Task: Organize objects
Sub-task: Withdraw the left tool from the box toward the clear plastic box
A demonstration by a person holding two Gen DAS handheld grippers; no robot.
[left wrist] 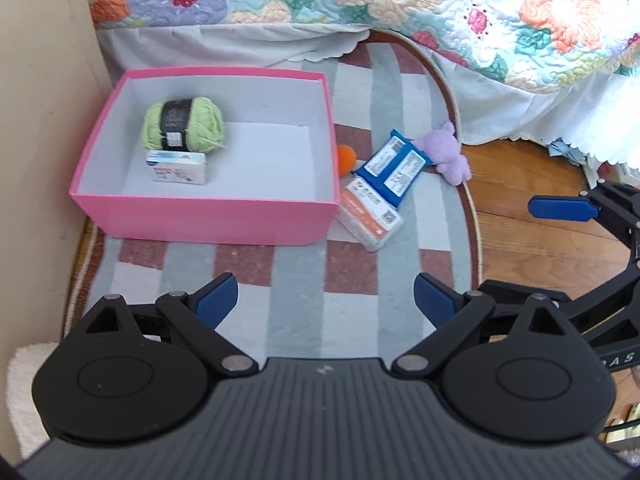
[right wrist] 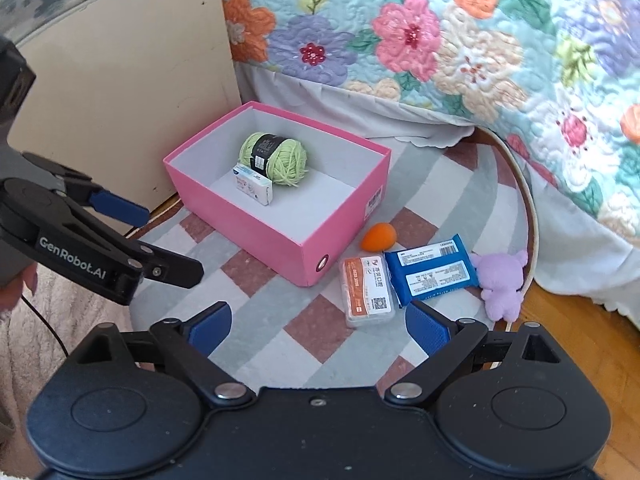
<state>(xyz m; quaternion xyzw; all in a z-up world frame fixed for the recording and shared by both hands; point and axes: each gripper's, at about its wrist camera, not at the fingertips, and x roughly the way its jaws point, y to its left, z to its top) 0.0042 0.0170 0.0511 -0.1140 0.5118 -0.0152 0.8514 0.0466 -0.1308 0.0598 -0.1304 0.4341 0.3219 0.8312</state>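
Open pink box on striped rug, white inside. In it: green yarn ball with black label, small white carton lying just in front, touching the yarn. Outside, by box's right side: orange egg-shaped sponge near box wall, orange-white flat pack, blue wipes pack overlapping its edge, purple plush toy beside the wipes.

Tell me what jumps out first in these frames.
The pink box on the striped rug, holding a green yarn ball and a small white carton. Right of it lie an orange egg-shaped sponge, an orange-labelled case, a blue packet and a purple plush. Both claws are open and empty.
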